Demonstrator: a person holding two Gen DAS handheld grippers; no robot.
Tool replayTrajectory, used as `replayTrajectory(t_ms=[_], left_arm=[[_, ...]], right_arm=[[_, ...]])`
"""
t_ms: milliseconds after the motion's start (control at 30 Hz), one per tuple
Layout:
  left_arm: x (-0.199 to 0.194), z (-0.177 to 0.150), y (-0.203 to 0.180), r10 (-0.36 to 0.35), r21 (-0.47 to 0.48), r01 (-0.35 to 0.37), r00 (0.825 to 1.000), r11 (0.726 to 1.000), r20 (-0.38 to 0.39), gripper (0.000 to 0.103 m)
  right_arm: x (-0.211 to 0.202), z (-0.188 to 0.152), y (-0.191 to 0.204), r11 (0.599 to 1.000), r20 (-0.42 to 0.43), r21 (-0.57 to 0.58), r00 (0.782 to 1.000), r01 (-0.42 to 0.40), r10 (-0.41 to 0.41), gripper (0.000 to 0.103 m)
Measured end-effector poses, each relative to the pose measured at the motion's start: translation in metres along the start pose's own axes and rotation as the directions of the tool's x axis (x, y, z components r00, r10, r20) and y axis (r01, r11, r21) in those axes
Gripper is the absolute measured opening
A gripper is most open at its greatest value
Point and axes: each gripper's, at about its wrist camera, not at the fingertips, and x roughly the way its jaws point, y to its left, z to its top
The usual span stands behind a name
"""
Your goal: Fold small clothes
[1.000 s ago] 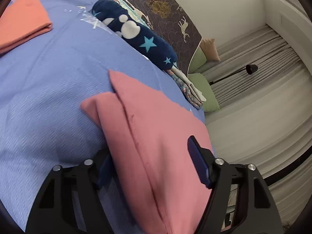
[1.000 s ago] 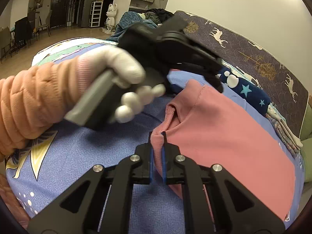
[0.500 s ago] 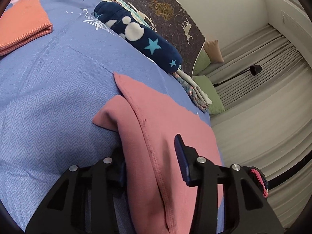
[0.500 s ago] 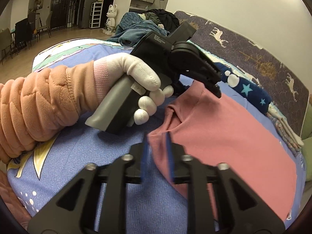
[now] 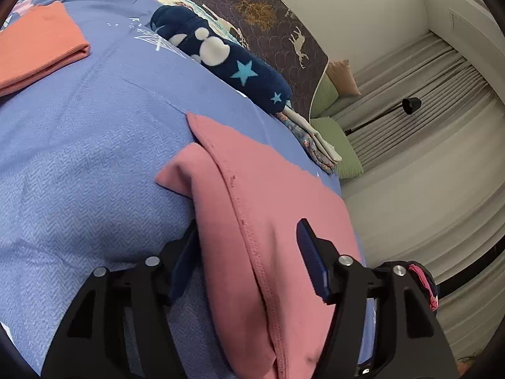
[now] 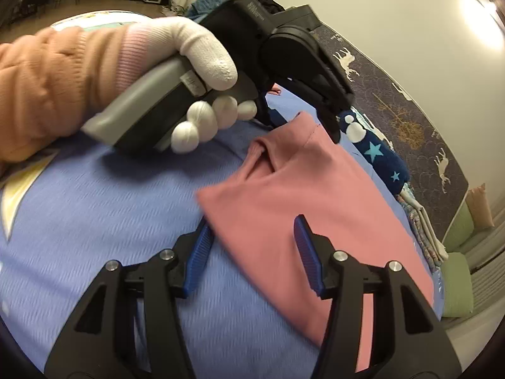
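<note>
The pink cloth (image 6: pixel 315 208) lies on the blue bedspread (image 5: pixel 79 173) with its long axis running away from both grippers, and the right gripper (image 6: pixel 252 249), jaws just opening, and the left gripper (image 5: pixel 249 262) both straddle its near edge unpinched.

The bed (image 5: pixel 79 164) is covered with a blue-violet herringbone spread printed with pale shapes near its edges, and a dark headboard panel (image 5: pixel 277 25) with deer and tree figures runs along its far side. A folded pink garment (image 5: pixel 265 208) lies flat on the spread near the bed's edge, a folded orange cloth (image 5: pixel 38 47) lies well apart from it toward the far corner, and a navy roll with white circles and blue stars (image 5: pixel 227 60) lies along the headboard. Just beyond the roll's end lies a small stack of patterned and pale folded cloths (image 5: pixel 315 145).
</note>
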Motion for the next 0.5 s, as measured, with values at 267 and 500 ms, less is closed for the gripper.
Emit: replayTrajectory(t_ms=[267, 500], left_arm=[[0.033, 0.019, -0.012, -0.026, 0.024, 0.028, 0.996, 0.999, -0.081, 0.069], [0.048, 0.038, -0.004, -0.009, -0.033, 0.007, 0.997, 0.999, -0.073, 0.032]], right_arm=[[0.019, 0.014, -0.003, 1.000, -0.008, 0.014, 1.000, 0.016, -0.016, 0.056], [0.023, 0.014, -0.006, 1.000, -0.009, 0.019, 1.000, 0.025, -0.025, 0.058]])
